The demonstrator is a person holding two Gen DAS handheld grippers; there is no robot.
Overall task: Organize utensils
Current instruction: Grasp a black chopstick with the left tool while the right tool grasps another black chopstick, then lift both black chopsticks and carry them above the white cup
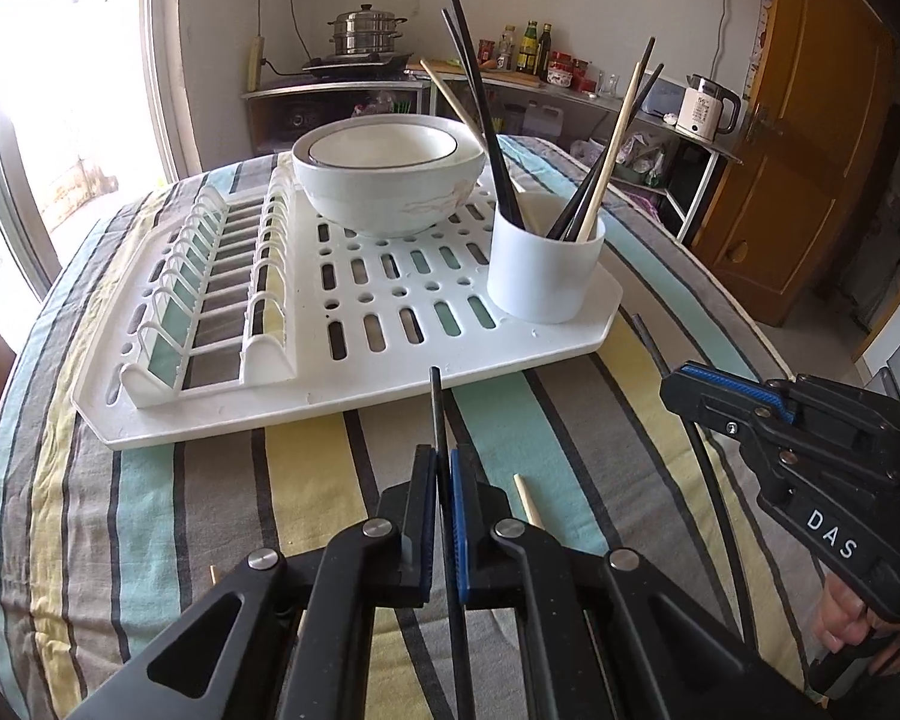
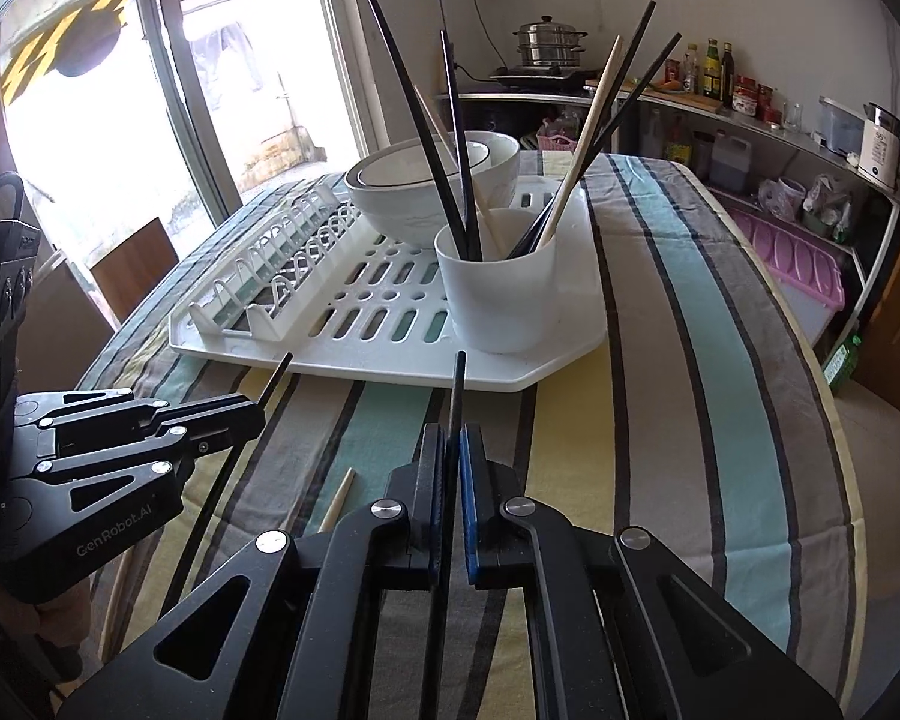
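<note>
Surface [image 1: 150, 510]: cloth striped in grey, pale yellow, teal and white with thin dark lines. Drying rack [image 1: 354, 384]: plain white. Bowl [image 1: 390, 180], at 12 o'clock on the rack: white with a dark rim line. Cup [image 1: 543, 276], at 3 o'clock: white, holding black and pale wooden chopsticks [image 1: 606, 168]. Fingers [image 1: 463, 528]: black with blue pads.

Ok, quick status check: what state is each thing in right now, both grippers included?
Left gripper: shut on a black chopstick.
Right gripper: shut on another black chopstick.
White cup: upright on the rack, holding several black and wooden chopsticks.
Bowls: nested, upright on the rack.
Dish rack: flat on the striped cloth.
Loose wooden chopstick: lying on the cloth.
</note>
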